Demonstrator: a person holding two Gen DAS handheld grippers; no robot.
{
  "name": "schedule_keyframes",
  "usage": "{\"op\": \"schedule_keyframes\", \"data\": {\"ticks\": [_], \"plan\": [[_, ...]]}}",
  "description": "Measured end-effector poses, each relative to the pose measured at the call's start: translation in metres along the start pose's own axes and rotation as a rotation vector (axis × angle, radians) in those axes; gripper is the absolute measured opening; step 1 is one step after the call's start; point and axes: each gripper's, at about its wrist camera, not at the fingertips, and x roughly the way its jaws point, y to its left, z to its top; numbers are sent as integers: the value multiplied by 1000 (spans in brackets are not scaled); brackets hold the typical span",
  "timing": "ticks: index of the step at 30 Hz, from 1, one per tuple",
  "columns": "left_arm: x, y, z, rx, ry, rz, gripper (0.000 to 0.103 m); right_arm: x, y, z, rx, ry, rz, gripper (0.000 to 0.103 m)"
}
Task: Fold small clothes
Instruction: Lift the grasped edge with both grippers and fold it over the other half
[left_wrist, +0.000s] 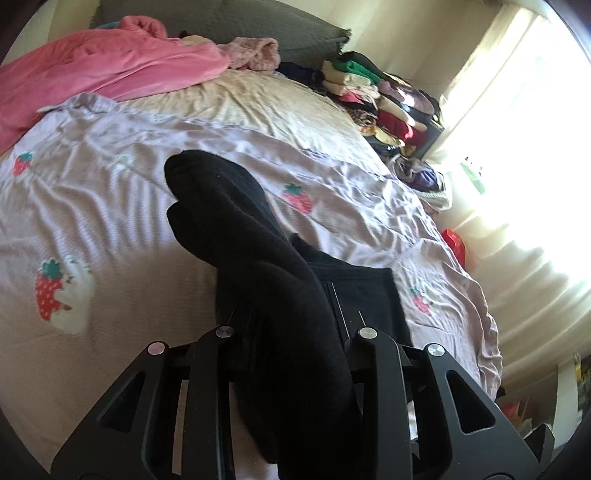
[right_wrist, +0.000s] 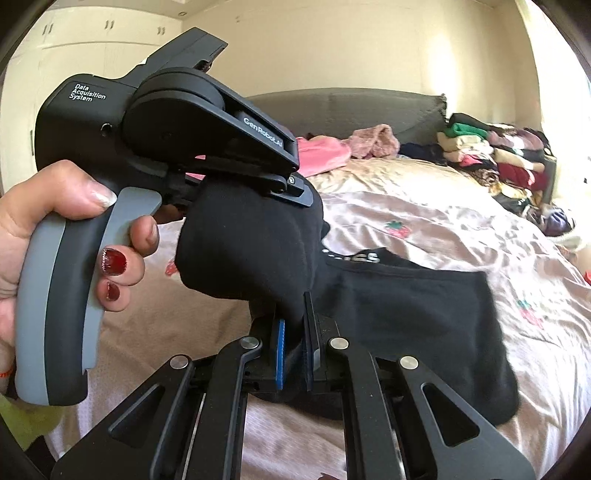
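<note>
So both claws are clamped on the same black garment, held up just over the bed. Left claw pinches a bunched end of it high up, w/ the person's hand on the grey trigger grip. Right claw has its blue pads closed on a fold lower down, near the middle. Fabric is thick, soft-looking, plain black w/ some white lettering near one hem, partly hidden so can't read it. Its right part drapes flat onto the strawberry-print sheet. In the left wrist view the cloth runs up btwn the fingers as a long rounded lump.

Room-wise: open sheet to the left and far side, pink blanket at the far left, folded clothes stack along the far right edge, curtains just past the bed's right side.
</note>
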Motion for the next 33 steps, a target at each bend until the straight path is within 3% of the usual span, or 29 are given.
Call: {"op": "schedule_keyframes", "data": {"ticks": [13,26,28,30,33], "plan": [[61,-92,-16,114,97,-7,20,-27,-72,-26,172,59,-37,7],[115,-107,-31,141,195,35,21,-9,-96,-53,294,130,-36,7],[115,-108,-29,120,196,3,34,-9,-98,-53,296,128,-38,7],[111,-106,-28,70,198,-89,62,-9,-102,-54,304,141,-52,9],[90,-100,-22,33,148,-150,64,-6,-115,-61,355,194,-79,16]]}}
